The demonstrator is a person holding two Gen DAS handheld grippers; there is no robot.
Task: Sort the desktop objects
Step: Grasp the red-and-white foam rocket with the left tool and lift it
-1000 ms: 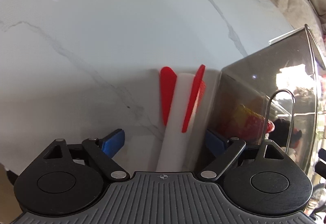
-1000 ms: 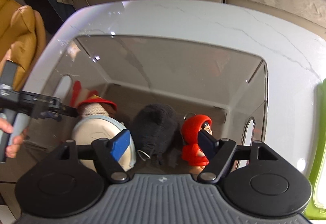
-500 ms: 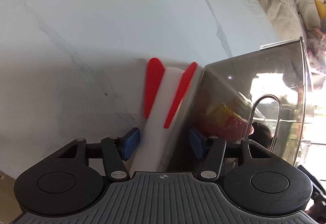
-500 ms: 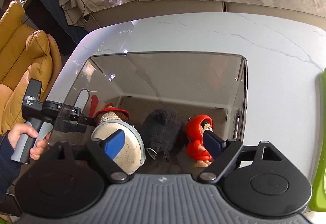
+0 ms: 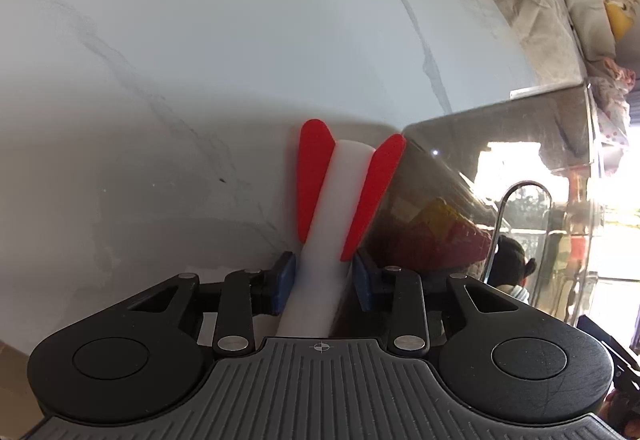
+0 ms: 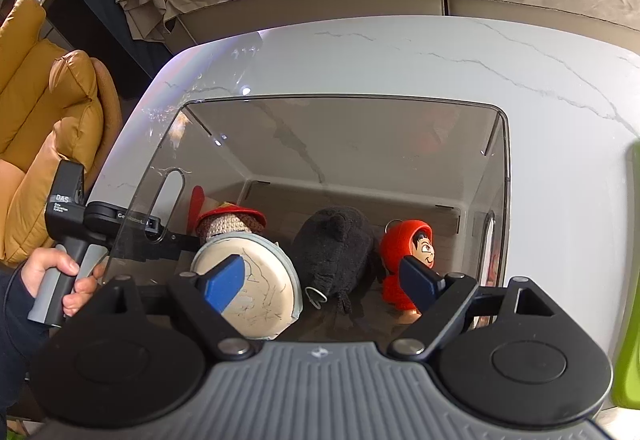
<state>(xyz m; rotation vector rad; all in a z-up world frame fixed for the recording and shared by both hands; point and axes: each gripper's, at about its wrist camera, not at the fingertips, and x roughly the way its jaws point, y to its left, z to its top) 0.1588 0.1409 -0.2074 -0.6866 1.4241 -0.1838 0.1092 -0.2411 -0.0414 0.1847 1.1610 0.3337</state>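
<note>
1. Your left claw [image 5: 323,282] is closing on the white rocket with red fins [image 5: 332,208]; its pads sit at the body, and contact is hard to confirm. The rocket's nose is hidden below the claw.
2. The rocket lies on the tabletop [image 5: 200,40] against the clear bin [image 5: 500,144], near the tabletop's left edge.
3. Your right claw [image 6: 320,280] stands wide and empty above the bin; only this view shows the toys inside.

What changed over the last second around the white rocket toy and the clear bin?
The left gripper has closed in from wide open around the white rocket toy beside the clear bin; its jaws are closing, pads at the body. The right gripper pulled back slightly, staying open and empty. The toys inside the bin stayed put.
</note>
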